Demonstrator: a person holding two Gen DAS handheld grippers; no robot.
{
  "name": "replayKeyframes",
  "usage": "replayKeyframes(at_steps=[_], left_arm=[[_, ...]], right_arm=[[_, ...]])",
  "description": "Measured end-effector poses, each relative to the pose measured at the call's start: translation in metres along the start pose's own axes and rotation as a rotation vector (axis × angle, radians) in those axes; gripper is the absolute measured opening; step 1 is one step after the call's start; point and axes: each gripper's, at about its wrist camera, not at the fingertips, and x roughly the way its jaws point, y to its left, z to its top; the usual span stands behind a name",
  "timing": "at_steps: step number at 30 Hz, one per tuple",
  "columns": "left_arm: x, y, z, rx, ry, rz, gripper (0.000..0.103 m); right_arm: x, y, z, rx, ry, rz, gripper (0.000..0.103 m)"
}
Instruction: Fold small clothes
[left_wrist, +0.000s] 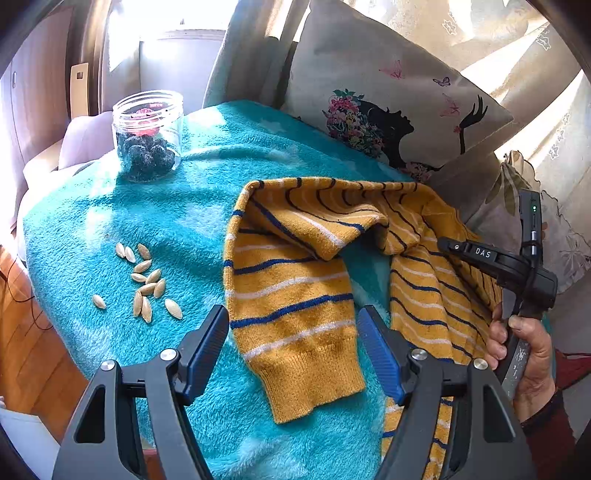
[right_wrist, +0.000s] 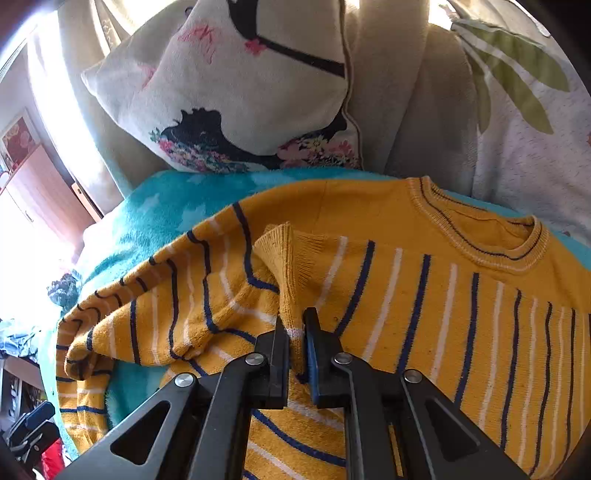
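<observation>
Left wrist view: the left tongs (left_wrist: 291, 347) stand wide apart, one finger on each side of a sleeve cuff (left_wrist: 314, 380) of the small sweater (left_wrist: 295, 258), touching nothing that can be seen. The sweater is mustard yellow knit with thin navy and white stripes and ribbed cuffs; it lies rumpled on a fluffy turquoise blanket (left_wrist: 177, 214), its sleeve running from 12 o'clock down to 6 o'clock between the fingers. At 3 o'clock the person's right hand (left_wrist: 524, 362) holds the other tool over the sweater's body.

In the right wrist view the right tongs (right_wrist: 295, 332) are clamped on a pinch of the other sleeve (right_wrist: 229, 295), just below its ribbed cuff (right_wrist: 280, 243), lifted above the striped chest. The round neckline (right_wrist: 491, 236) sits at 2 o'clock.

At 10 o'clock in the left view a clear jar (left_wrist: 147, 136) of dark balls stands on the blanket, and a scatter of pale seeds (left_wrist: 144, 280) lies at 9 o'clock, near the sleeve but apart from it. A printed cushion (left_wrist: 391, 107) borders the blanket at 1 o'clock. Bare blanket lies between the seeds and the sleeve.
</observation>
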Motion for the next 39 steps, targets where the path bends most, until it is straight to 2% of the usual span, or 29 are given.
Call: replayKeyframes(at_steps=[1, 3, 5, 10, 13, 16, 19, 21, 25, 26, 27, 29, 32, 35, 37, 39], left_arm=[[-0.002, 0.002, 0.001, -0.004, -0.005, -0.004, 0.072], [-0.005, 0.007, 0.004, -0.019, -0.016, -0.004, 0.072], [-0.008, 0.017, 0.006, -0.039, -0.031, 0.002, 0.072], [-0.018, 0.052, 0.013, -0.125, -0.067, 0.068, 0.072], [-0.025, 0.074, 0.016, -0.181, -0.082, 0.106, 0.072], [-0.032, 0.088, 0.017, -0.210, -0.103, 0.134, 0.072], [-0.039, 0.097, 0.018, -0.222, -0.114, 0.148, 0.072], [-0.041, 0.100, 0.017, -0.227, -0.118, 0.153, 0.072], [-0.043, 0.100, 0.015, -0.221, -0.113, 0.147, 0.072], [-0.043, 0.099, 0.015, -0.219, -0.112, 0.144, 0.072], [-0.042, 0.097, 0.015, -0.216, -0.111, 0.142, 0.072], [-0.043, 0.093, 0.016, -0.207, -0.111, 0.139, 0.072], [-0.046, 0.086, 0.018, -0.191, -0.117, 0.128, 0.072], [-0.050, 0.074, 0.021, -0.164, -0.125, 0.120, 0.072], [-0.052, 0.066, 0.023, -0.148, -0.128, 0.102, 0.072], [-0.053, 0.055, 0.024, -0.122, -0.129, 0.087, 0.072]], right_arm=[[0.002, 0.004, -0.003, -0.009, 0.012, 0.040, 0.024], [0.004, 0.014, -0.006, -0.021, 0.017, 0.089, 0.048], [-0.001, 0.021, -0.008, -0.020, 0.012, 0.138, 0.062], [-0.025, 0.051, -0.014, -0.058, 0.014, 0.254, 0.064], [-0.032, 0.097, -0.032, -0.186, 0.063, 0.340, 0.064], [-0.030, 0.154, -0.061, -0.381, 0.125, 0.398, 0.064], [-0.023, 0.209, -0.097, -0.618, 0.161, 0.397, 0.064], [-0.018, 0.230, -0.116, -0.729, 0.167, 0.372, 0.064], [0.002, 0.250, -0.131, -0.817, 0.156, 0.275, 0.064], [0.005, 0.250, -0.129, -0.805, 0.159, 0.263, 0.057], [0.006, 0.249, -0.125, -0.783, 0.149, 0.255, 0.037], [0.009, 0.242, -0.109, -0.715, 0.158, 0.255, 0.010], [-0.010, 0.219, -0.076, -0.586, 0.112, 0.322, 0.009], [-0.046, 0.180, -0.026, -0.382, 0.030, 0.414, 0.009], [-0.074, 0.140, 0.006, -0.224, -0.033, 0.465, 0.009], [-0.095, 0.082, 0.034, -0.053, -0.086, 0.501, 0.010]])
